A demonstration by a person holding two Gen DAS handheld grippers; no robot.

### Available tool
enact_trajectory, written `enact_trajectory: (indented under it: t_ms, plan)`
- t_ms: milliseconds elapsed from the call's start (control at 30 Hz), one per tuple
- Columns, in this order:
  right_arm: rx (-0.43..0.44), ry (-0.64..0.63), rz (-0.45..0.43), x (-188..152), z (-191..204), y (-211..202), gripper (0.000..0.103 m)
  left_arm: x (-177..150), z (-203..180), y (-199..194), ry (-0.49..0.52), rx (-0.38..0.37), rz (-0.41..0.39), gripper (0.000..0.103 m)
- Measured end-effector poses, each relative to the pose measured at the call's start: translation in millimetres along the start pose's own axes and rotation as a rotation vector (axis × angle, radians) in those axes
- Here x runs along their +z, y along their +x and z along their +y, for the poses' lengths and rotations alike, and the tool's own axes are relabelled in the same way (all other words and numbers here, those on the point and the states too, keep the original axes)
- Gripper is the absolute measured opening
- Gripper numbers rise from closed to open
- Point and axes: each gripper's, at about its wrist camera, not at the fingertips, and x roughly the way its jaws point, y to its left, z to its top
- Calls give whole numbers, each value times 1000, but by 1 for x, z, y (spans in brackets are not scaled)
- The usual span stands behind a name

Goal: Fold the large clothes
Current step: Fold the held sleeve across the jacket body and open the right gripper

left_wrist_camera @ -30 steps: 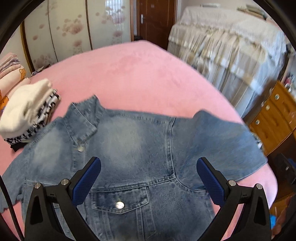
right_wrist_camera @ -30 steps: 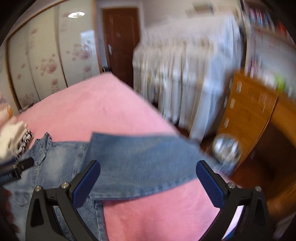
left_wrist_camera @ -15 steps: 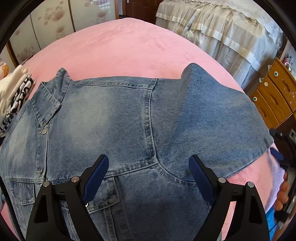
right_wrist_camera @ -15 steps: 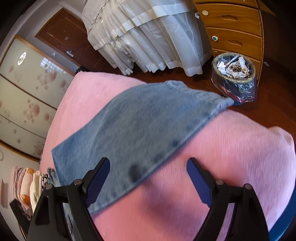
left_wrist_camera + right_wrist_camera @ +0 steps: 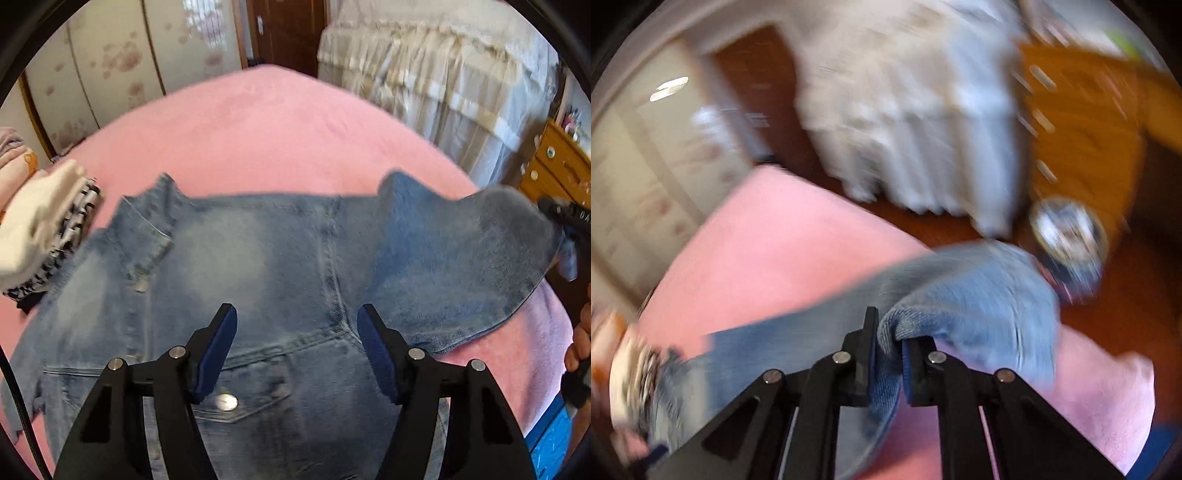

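Observation:
A blue denim jacket (image 5: 280, 258) lies front-up on the pink bed (image 5: 258, 129), collar to the left. My left gripper (image 5: 297, 332) hovers just over its chest by the armhole seam; its jaws are closing, the cloth lies flat below them and nothing is pinched. The jacket's sleeve (image 5: 461, 251) stretches right, and its end is raised. In the right wrist view my right gripper (image 5: 888, 347) is closing, and its pads press on a bunched fold of the sleeve (image 5: 960, 295). A black part of that gripper (image 5: 565, 214) shows at the sleeve's end.
A pile of folded clothes (image 5: 44, 229) sits at the bed's left edge beside the collar. Beyond the bed stand a second bed with a white frilled cover (image 5: 443, 81) and a wooden dresser (image 5: 554, 166). On the floor by the dresser is a lined waste bin (image 5: 1067, 236).
My right gripper went from wide open over the sleeve to shut on a fold of it, and the sleeve end rose. The left gripper's jaws narrowed and it drew back over the chest.

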Motion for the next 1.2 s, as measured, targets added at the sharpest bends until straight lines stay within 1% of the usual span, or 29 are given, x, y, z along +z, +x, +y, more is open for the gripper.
enact_trajectory:
  t_ms: [33,100,133,200,233,267,300,333,400,433,467,500,533,567,667,733,800,1000,1067,1133,1167,1200]
  plan:
    - [59,-95,-18,0,32,-11,10,-1,8,-8,-11,6,-13,67]
    - [149,-230,-22,-8,79,-24,10,-4,25,-17,-43,28,-17,67]
    - [207,-309,-6,-18,108,-29,10,-5,32,-19,-61,29,-14,67]
    - [263,-407,29,-39,143,-29,10,-10,52,-22,-113,29,2,67]
    - [276,-471,59,-58,163,-24,11,-14,62,-21,-137,29,8,67]
    - [277,-501,85,-70,172,-20,11,-18,73,-17,-155,37,20,67]
    - [277,-530,127,-86,181,-12,12,-23,80,-14,-163,45,32,67]
    - [272,-558,188,-108,189,0,13,-29,87,-9,-169,42,50,67]
    - [265,-590,268,-136,197,14,20,-40,94,-2,-170,19,78,67]
    - [260,-603,303,-152,197,20,30,-45,96,2,-172,11,92,67]
    - [260,-608,319,-162,195,21,38,-48,98,4,-174,2,100,67]
    - [258,-611,338,-172,191,20,42,-51,98,7,-181,-17,109,67]
    - [255,-606,346,-177,187,18,47,-54,98,9,-190,-39,114,67]
    - [260,-593,351,-177,182,16,53,-56,98,11,-197,-55,115,67]
    - [302,-523,349,-175,165,0,62,-57,92,14,-201,-98,119,67]
    - [324,-463,347,-171,150,-12,62,-55,85,14,-186,-112,113,67]
    - [321,-407,341,-169,143,-15,62,-53,73,11,-152,-117,104,67]
    - [239,-213,291,-159,97,-30,63,-37,15,11,-25,-144,104,67]
    - [221,-172,282,-158,85,-33,63,-31,-9,14,20,-119,107,67]
    - [218,-151,283,-159,77,-35,63,-22,-29,19,50,-57,108,69]
    - [220,-143,285,-159,75,-36,63,-18,-38,24,60,-11,110,73]
    - [221,-140,288,-161,73,-36,63,-14,-44,28,62,19,114,75]
